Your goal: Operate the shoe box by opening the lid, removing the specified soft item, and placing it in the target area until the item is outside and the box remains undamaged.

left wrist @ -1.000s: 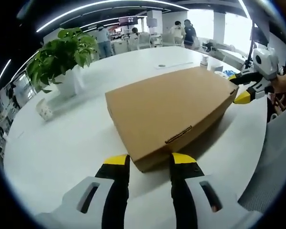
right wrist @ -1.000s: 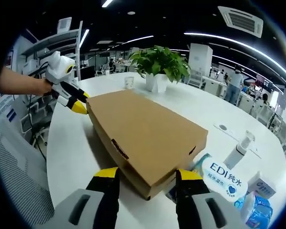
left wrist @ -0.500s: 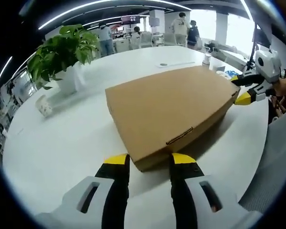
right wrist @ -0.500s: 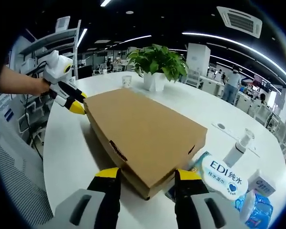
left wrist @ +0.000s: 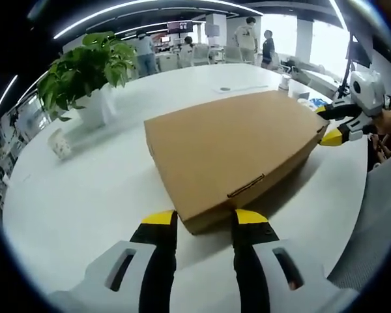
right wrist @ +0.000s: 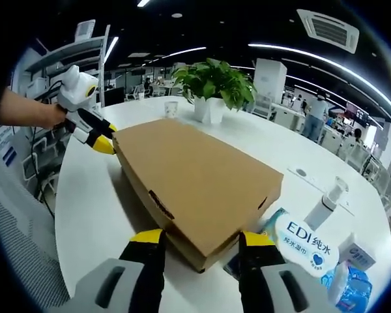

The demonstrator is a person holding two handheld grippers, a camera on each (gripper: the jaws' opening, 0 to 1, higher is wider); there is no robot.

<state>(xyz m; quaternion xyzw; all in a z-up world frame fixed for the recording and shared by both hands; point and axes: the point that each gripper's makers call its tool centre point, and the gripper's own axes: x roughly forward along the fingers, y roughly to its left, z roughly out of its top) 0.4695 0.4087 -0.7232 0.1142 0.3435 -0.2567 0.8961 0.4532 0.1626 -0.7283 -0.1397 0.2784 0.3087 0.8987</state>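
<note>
Shoe box (left wrist: 231, 147) corner between tool (left wrist: 204, 222) jaws

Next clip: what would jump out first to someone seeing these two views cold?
A flat brown shoe box, lid shut, lies across the round white table. The left tool straddles one corner of it, open, and the right tool straddles the opposite corner, open too. A leafy potted plant stands on the table beyond the box, and a wet-wipes pack lies beside the box near the right tool.

Flat brown cardboard shoe box (left wrist: 231, 150), lid closed, lying on white table (left wrist: 91, 189), corner between fingers
</note>
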